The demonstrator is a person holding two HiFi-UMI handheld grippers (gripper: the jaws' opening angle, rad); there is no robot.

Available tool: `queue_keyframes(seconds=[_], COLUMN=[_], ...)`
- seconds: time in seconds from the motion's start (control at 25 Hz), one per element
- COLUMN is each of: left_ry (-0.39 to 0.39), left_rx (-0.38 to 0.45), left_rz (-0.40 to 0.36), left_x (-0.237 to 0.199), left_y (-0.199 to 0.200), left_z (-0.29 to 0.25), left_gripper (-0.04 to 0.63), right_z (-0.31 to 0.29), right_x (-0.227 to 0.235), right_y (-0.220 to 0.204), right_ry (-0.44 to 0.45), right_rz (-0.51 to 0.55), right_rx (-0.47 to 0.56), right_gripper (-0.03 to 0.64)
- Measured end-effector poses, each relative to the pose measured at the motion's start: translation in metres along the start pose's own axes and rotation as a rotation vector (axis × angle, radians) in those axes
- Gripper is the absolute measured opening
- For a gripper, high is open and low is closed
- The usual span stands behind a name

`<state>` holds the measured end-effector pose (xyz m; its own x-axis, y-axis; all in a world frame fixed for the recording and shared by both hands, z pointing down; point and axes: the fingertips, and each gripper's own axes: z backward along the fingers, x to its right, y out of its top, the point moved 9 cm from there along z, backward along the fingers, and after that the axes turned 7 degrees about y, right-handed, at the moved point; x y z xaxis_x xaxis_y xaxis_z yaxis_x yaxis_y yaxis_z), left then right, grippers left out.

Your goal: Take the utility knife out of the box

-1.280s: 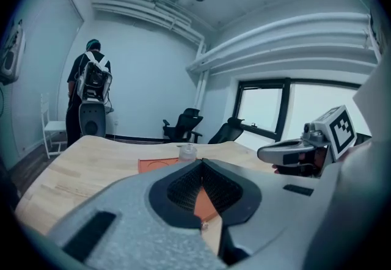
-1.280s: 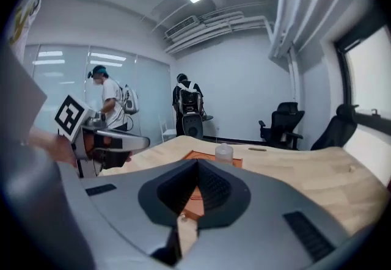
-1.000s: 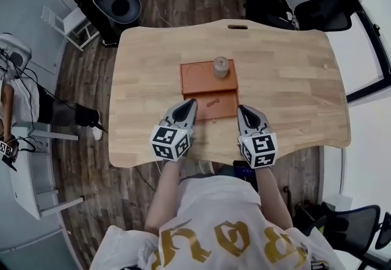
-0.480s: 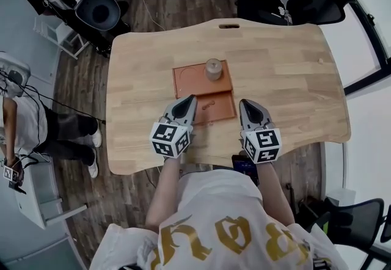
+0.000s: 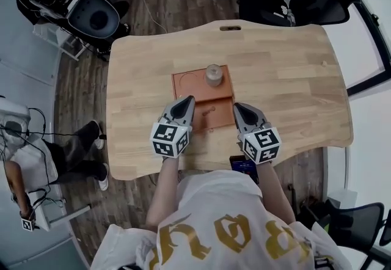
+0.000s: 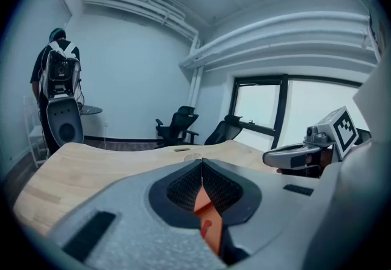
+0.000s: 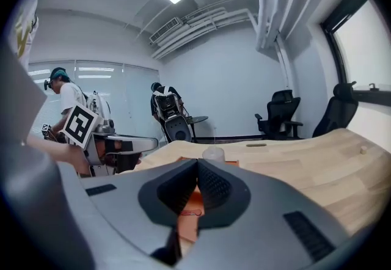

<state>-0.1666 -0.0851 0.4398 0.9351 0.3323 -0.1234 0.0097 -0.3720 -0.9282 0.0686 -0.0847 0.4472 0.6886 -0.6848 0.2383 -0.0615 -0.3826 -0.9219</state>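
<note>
Left gripper [image 5: 187,101], right gripper [image 5: 237,107], fingers [image 6: 183,188] clenched empty, box [image 5: 189,87] fully seen only overhead

Utility knife [image 5: 208,110]: too small in head view to resolve its shape against the box [image 5: 190,84]. Gripper views: jaw bodies hide all but a sliver of box.

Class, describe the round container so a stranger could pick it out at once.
On the big wooden table, find the flat orange-brown box near its middle. On the box's far half stands a round container, the only pale, upright thing there.
</note>
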Motion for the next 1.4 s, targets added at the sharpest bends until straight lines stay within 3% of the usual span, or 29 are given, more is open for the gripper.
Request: queue_keyframes(seconds=[0.6,0.96,1.4], left_ry=[-0.023,-0.030,-0.062], left_rx=[-0.082,-0.138,-0.242], left_rz=[0.044,0.082,0.065], left_x=[0.002,0.001,0.003], left_y=[-0.034,-0.055,-0.080], left_z=[-0.020,-0.022,-0.031], left_gripper=[0.011,0.011,0.012], right_z=[-0.006,-0.007,-0.014], right_x=[0.023,0.023,0.029], right_y=[-0.023,-0.035,-0.043], right_ry=[-0.006,0.005,0.008], right_rz=[-0.075,-0.065,-0.076], right_rx=[-0.079,-0.135,-0.163], right_gripper=[0.011,0.011,0.011])
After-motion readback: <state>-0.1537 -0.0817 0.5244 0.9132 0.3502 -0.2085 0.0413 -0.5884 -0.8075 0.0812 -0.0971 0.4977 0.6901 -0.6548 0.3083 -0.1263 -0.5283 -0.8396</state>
